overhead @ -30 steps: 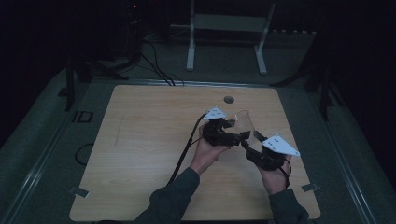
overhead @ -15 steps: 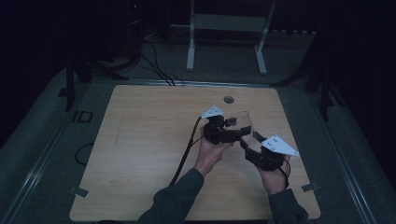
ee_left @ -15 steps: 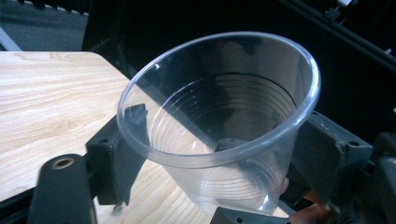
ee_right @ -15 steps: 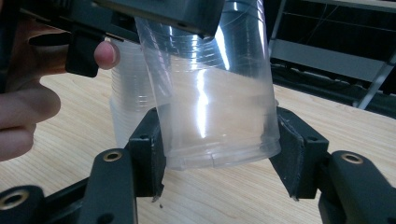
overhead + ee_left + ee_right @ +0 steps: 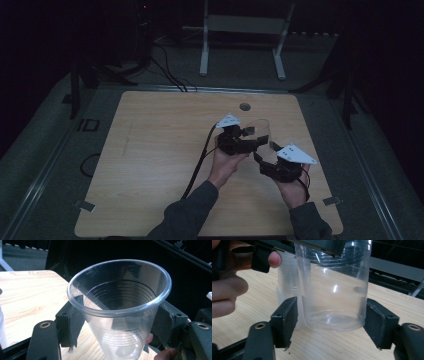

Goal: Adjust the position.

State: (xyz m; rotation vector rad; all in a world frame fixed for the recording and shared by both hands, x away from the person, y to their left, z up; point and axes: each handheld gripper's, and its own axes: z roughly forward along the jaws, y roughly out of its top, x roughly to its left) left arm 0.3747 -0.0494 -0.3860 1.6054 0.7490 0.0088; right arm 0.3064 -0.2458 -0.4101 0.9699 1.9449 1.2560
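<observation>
A clear plastic cup stands upright at the right middle of the wooden table. My left gripper reaches it from the left; its jaws have just been closing and their pads now press on the cup's sides below the rim. My right gripper sits low around the cup's base. Its jaws have just been opening, and its pads stand slightly off the wall. In the high view the cup is between the left gripper and the right gripper.
A stack of cloudy plastic cups stands just behind the clear cup. A small round hole is in the table's far edge. A black cable trails from the left gripper towards the person. A metal stand is on the floor beyond.
Both hands keep their places beside the cup. The jaw movement is too small to make out in the high view.
</observation>
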